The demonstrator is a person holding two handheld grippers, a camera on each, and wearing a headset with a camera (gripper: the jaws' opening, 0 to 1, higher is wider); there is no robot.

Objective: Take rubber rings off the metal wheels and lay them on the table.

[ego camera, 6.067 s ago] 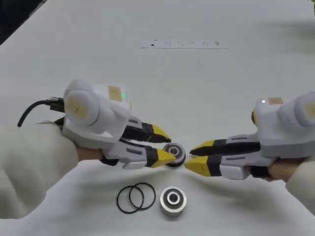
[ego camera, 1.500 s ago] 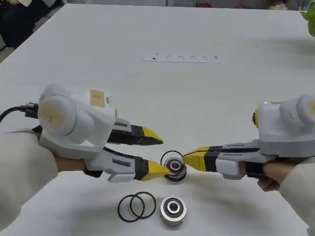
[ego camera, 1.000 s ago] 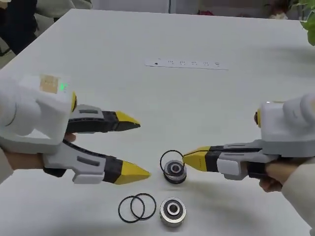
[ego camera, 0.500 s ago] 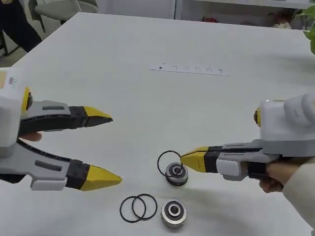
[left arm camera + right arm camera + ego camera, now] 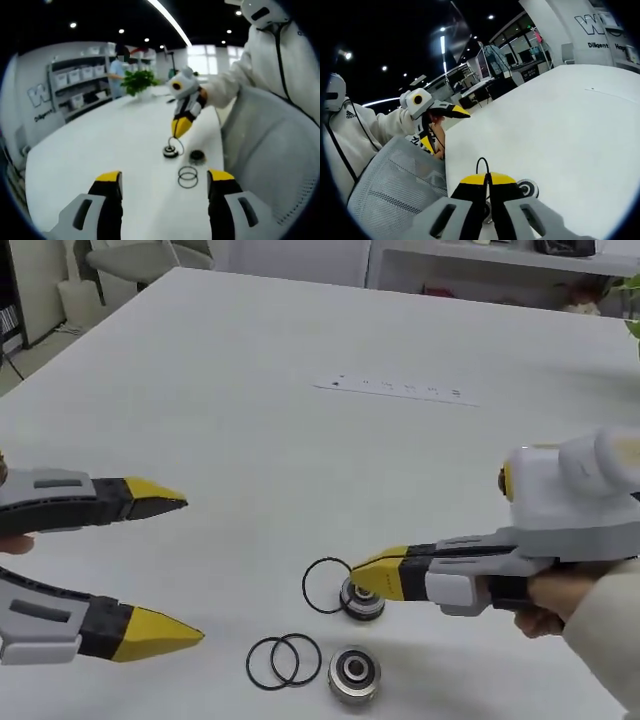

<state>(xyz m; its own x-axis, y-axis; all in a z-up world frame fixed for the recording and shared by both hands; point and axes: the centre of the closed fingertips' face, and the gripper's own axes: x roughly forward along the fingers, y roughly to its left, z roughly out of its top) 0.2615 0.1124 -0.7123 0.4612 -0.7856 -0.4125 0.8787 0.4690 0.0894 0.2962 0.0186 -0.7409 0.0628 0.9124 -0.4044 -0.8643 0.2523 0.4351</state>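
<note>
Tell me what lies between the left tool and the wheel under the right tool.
In the head view: bare table, then the rubber ring pinched by the right tool.

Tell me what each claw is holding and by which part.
Right claw is shut on a rubber ring, pinching one side of its loop beside the wheel. Left claw is open, holding nothing.

My head view looked forward and down on the bench [image 5: 300,390] from close above. The left gripper view sat low, well back, facing the right gripper [image 5: 176,134]; the right gripper view looked from close over a wheel [image 5: 527,187] and rubber ring [image 5: 482,159], which all three shared.
</note>
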